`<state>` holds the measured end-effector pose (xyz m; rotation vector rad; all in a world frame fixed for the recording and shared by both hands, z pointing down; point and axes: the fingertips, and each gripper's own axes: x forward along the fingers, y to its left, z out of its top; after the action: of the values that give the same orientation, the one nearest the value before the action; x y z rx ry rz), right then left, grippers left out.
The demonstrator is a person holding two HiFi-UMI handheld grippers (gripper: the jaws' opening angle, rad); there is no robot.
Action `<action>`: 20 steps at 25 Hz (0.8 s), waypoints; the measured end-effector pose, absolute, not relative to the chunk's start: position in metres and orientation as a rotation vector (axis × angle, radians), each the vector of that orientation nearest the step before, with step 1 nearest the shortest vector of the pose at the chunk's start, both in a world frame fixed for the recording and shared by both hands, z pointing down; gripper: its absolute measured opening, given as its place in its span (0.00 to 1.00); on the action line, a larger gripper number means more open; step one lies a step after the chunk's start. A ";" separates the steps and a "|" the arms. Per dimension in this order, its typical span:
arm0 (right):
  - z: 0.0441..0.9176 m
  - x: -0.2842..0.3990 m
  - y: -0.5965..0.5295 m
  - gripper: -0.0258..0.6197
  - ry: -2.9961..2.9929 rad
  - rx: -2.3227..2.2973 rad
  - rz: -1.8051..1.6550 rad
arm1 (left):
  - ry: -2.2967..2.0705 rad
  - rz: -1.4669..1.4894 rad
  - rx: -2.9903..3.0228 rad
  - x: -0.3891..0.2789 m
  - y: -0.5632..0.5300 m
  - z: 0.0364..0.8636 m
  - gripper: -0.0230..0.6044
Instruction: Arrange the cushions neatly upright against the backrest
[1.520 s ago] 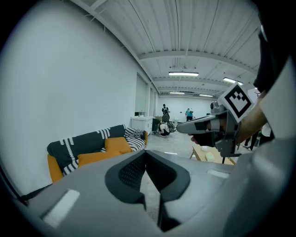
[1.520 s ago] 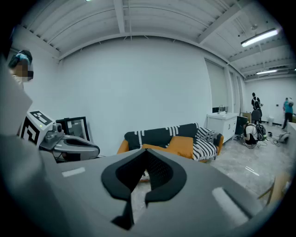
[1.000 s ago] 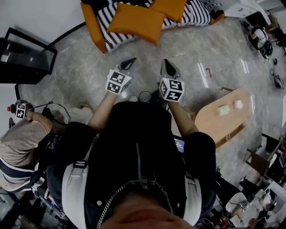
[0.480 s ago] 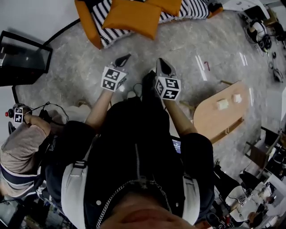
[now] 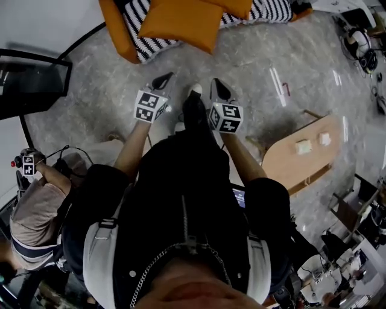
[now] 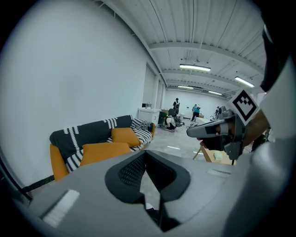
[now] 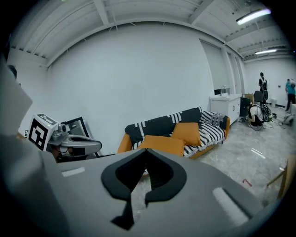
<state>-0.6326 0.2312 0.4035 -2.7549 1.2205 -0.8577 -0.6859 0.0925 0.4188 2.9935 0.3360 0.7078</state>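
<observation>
Cushions (image 5: 181, 21) orange, on sofa (image 5: 114, 30) seat, not yet upright: larger flat at front edge, second cushion (image 5: 232, 6) beside it, tilt unclear. Sofa well ahead of person. Left gripper (image 5: 163, 79) and right gripper (image 5: 220, 89) side by side, jaws closed together, nothing held, aimed at sofa, probably approach posture. Bare floor (image 5: 283, 54) between leaves room; wooden table (image 5: 295, 160) off right, outside path.

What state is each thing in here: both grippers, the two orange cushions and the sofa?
left gripper: shut, empty, short of the sofa.
right gripper: shut, empty, short of the sofa.
near orange cushion: lying flat on the seat, untouched.
far orange cushion: tilted, not neatly upright.
sofa: draped with a striped throw.
</observation>
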 end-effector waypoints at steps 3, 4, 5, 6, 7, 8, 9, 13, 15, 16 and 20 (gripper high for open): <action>0.411 -0.611 0.219 0.04 1.269 -2.743 -0.872 | 0.304 0.747 2.995 -0.668 0.081 0.419 0.05; 0.413 -0.605 0.213 0.04 1.299 -2.742 -0.875 | 0.294 0.763 2.994 -0.661 0.077 0.419 0.05; 0.415 -0.598 0.207 0.04 1.326 -2.741 -0.877 | 0.285 0.779 2.994 -0.655 0.073 0.420 0.05; 0.416 -0.590 0.202 0.04 1.344 -2.737 -0.879 | 0.278 0.792 2.994 -0.648 0.070 0.419 0.05; 0.417 -0.581 0.196 0.04 1.351 -2.730 -0.879 | 0.275 0.805 2.996 -0.641 0.066 0.419 0.05; 0.418 -0.572 0.191 0.04 1.351 -2.721 -0.879 | 0.275 0.819 3.000 -0.635 0.062 0.418 0.05; 0.420 -0.563 0.187 0.04 1.345 -2.711 -0.879 | 0.279 0.836 3.005 -0.628 0.059 0.416 0.05; 0.431 -0.530 0.175 0.04 1.309 -2.669 -0.903 | 0.288 0.896 3.022 -0.601 0.047 0.412 0.05; 0.438 -0.516 0.171 0.04 1.295 -2.649 -0.921 | 0.274 0.913 3.020 -0.589 0.039 0.410 0.05; 0.440 -0.510 0.170 0.04 1.289 -2.639 -0.932 | 0.262 0.922 3.016 -0.583 0.035 0.410 0.05; 0.448 -0.485 0.165 0.04 1.260 -2.608 -0.964 | 0.229 0.971 3.005 -0.561 0.023 0.409 0.05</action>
<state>-0.4853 0.1647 0.4483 -2.6075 1.2603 -0.9640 -0.5610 0.0234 0.4090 3.0048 0.2294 0.9713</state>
